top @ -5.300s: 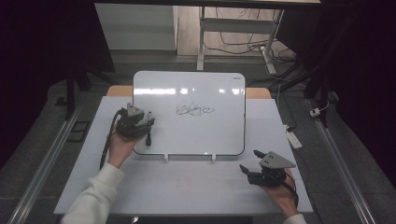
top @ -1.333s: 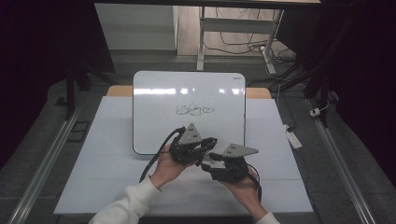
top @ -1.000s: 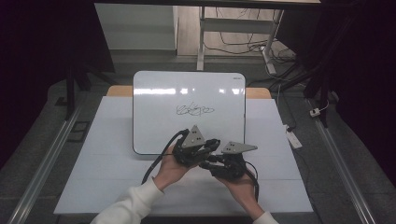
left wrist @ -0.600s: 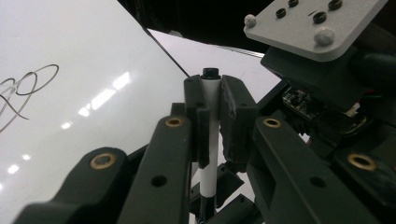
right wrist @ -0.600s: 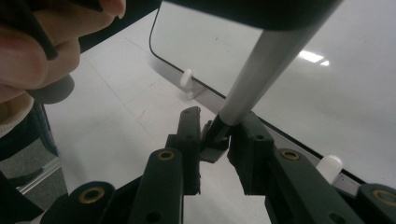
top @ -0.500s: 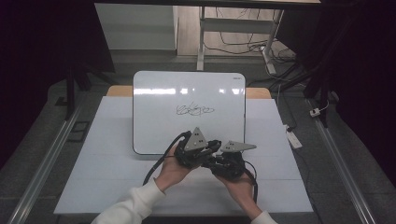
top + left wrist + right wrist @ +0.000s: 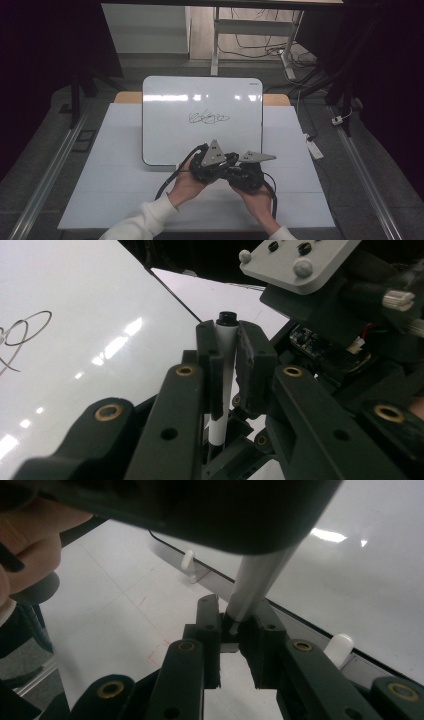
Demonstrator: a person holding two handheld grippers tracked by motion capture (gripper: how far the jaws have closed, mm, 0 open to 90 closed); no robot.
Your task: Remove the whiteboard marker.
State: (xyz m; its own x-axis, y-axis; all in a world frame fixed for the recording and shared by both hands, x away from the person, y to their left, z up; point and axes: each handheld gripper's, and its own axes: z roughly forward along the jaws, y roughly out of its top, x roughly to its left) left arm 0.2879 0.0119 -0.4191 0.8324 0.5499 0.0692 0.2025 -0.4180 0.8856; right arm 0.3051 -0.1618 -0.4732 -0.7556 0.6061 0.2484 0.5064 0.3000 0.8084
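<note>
We see the whiteboard (image 7: 202,120) lying on the tabletop (image 7: 100,165), with the 2 tongs together before its near edge.

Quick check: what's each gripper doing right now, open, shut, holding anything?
Left gripper: shut on the white marker.
Right gripper: shut on that marker's lower end, beside the whiteboard.

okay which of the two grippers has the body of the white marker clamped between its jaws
The left gripper: its jaws are shut on the white marker partway along the barrel. The right gripper meets that marker at its lower end instead.
</note>
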